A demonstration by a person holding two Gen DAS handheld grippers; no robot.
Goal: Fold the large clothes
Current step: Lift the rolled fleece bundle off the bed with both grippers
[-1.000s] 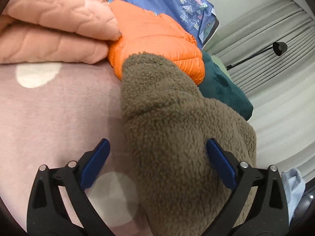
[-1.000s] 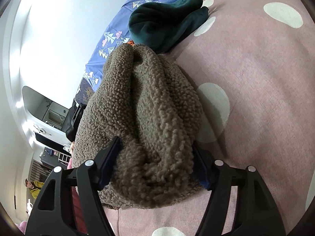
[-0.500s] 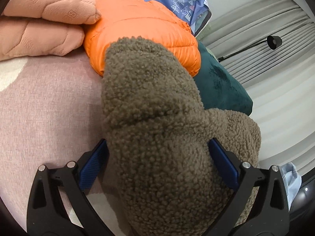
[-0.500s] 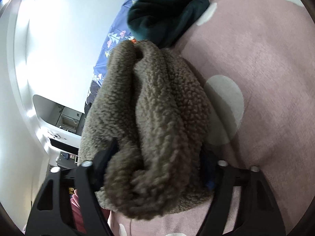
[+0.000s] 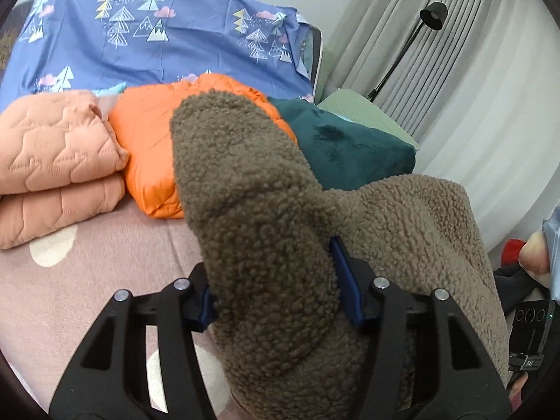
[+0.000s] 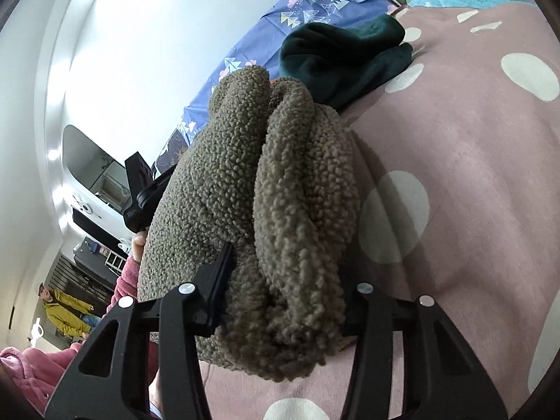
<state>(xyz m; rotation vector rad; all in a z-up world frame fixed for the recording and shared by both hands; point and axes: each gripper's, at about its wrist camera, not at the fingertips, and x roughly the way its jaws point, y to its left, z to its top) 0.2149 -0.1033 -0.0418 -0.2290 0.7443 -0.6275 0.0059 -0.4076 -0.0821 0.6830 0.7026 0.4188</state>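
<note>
A folded brown fleece garment [image 5: 252, 210] fills both views; it also shows in the right wrist view [image 6: 273, 210]. My left gripper [image 5: 276, 287] is shut on one end of the bundle, its blue pads pressed into the fleece. My right gripper [image 6: 283, 294] is shut on the other end. The bundle hangs between the two, lifted above the pink dotted bed cover [image 5: 87, 280], which also shows in the right wrist view [image 6: 472, 161]. The fingertips are buried in the fleece.
Folded clothes lie in a row at the headboard: a peach quilted piece [image 5: 52, 161], an orange puffer jacket [image 5: 154, 140] and a dark green fleece [image 5: 350, 150], the last also in the right wrist view [image 6: 336, 56]. A blue patterned sheet [image 5: 157, 35] covers the headboard. A floor lamp [image 5: 430, 14] stands by the curtains.
Both grippers have closed tighter on the brown fleece and lifted it off the bed. The left view has tilted up toward the headboard.
</note>
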